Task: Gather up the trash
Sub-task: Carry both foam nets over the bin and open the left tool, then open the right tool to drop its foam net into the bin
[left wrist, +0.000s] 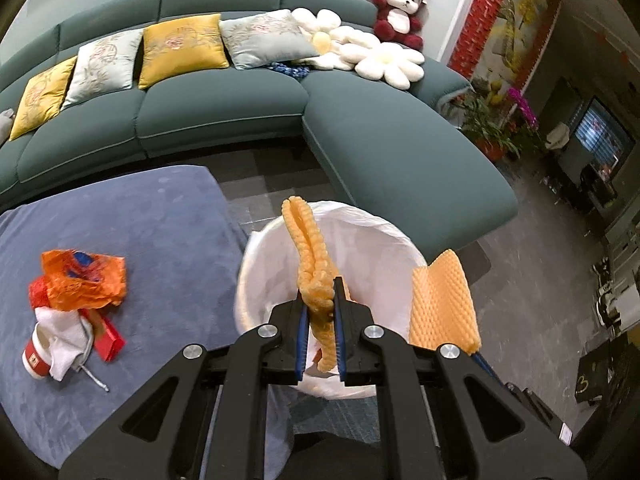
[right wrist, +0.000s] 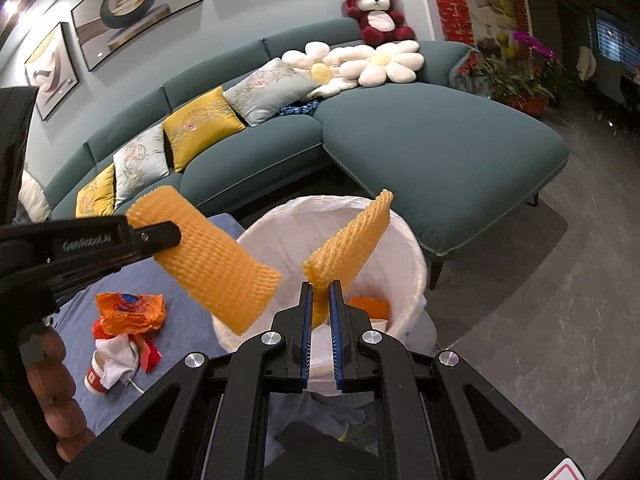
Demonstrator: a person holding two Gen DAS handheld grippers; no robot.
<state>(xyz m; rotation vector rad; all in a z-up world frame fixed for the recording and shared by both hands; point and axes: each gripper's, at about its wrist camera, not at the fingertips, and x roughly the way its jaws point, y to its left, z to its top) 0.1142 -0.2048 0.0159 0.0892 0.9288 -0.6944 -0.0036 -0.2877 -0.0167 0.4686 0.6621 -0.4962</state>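
Two orange foam fruit nets are held over a white-lined trash bin [right wrist: 404, 240], one in each gripper. The left gripper [left wrist: 320, 300] is closed narrowly on the first foam net [left wrist: 308, 256], which is folded and stands up above the bin's mouth; the right gripper [right wrist: 320, 292] is pinched on the second foam net [right wrist: 352, 236], which tilts up to the right over the bin. Inside the bin, an orange scrap [right wrist: 370, 306] and a pale piece beside it are seen against the liner. Left of the bin, on a blue rug [left wrist: 160, 216], a heap is left: a crumpled orange plastic bag [left wrist: 82, 280], a red box [left wrist: 110, 338], white tissue [left wrist: 64, 340] and a red-and-white paper cup [left wrist: 36, 356] lying tipped on its side. Beyond, a teal sofa [left wrist: 380, 140] is seen.
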